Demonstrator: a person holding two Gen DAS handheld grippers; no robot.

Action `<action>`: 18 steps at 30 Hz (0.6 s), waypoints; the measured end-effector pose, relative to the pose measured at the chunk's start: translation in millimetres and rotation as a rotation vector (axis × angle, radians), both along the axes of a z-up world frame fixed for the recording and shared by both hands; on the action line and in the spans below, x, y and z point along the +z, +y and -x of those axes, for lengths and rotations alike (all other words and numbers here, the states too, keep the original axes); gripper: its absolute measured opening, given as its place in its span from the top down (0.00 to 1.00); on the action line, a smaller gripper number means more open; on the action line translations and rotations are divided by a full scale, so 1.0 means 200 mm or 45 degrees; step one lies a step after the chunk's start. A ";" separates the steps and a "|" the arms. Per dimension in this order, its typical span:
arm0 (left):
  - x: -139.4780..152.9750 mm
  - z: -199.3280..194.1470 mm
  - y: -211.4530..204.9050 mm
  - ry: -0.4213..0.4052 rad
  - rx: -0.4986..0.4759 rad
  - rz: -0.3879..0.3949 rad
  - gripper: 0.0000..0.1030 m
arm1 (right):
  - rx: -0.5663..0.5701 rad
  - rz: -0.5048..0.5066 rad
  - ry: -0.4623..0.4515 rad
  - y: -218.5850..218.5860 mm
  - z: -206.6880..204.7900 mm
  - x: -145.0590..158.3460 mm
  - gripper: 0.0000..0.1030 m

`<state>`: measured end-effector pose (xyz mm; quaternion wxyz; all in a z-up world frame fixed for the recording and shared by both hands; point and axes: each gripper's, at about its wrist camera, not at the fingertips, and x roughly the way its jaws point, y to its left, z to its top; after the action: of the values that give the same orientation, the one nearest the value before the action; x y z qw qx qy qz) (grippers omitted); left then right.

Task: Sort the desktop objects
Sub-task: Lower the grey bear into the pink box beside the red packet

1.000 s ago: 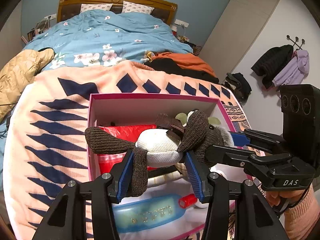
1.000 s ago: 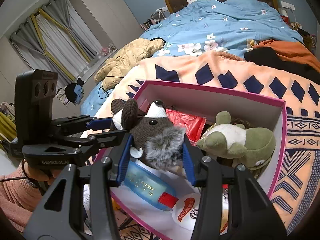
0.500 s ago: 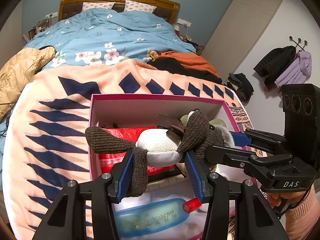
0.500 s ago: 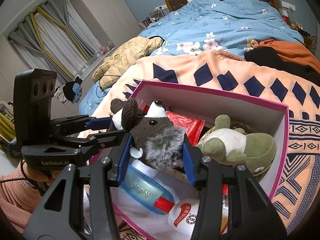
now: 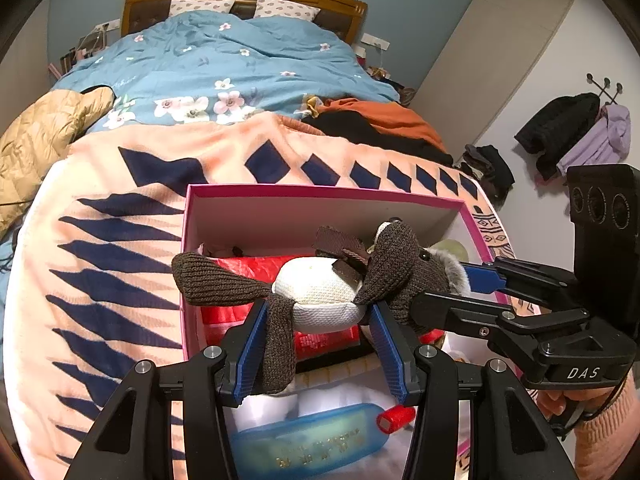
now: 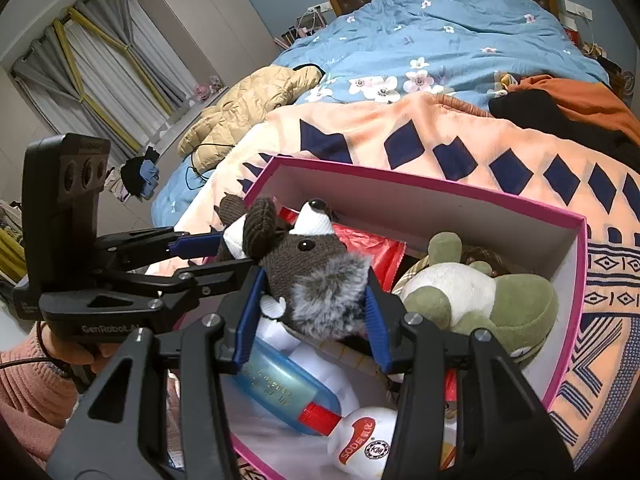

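A brown knitted plush animal with a white belly hangs over an open pink box. My left gripper is shut on its belly and one brown leg. My right gripper is shut on its grey furry head. Each gripper shows in the other's view: the right gripper comes in from the right, and the left gripper from the left. Inside the box lie a green plush toy, a blue bottle, a white bottle and a red bag.
The box sits on an orange blanket with dark blue diamonds at the foot of a bed. Behind it lie a blue floral duvet, a tan jacket and dark and orange clothes. A person's hand in a pink sleeve holds the right gripper.
Both grippers keep their hold on the plush animal and barely move. The box contents sit very slightly lower in both views.
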<state>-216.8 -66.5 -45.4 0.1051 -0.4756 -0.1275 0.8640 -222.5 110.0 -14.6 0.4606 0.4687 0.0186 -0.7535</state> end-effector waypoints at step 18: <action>-0.03 0.03 -0.02 -0.015 0.025 -0.001 0.50 | 0.027 -0.045 0.010 -0.06 0.04 -0.03 0.52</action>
<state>-223.7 -71.4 -51.4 0.0959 -0.4794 -0.1333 0.8621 -229.9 98.2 -20.6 0.4600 0.4736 0.0386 -0.7501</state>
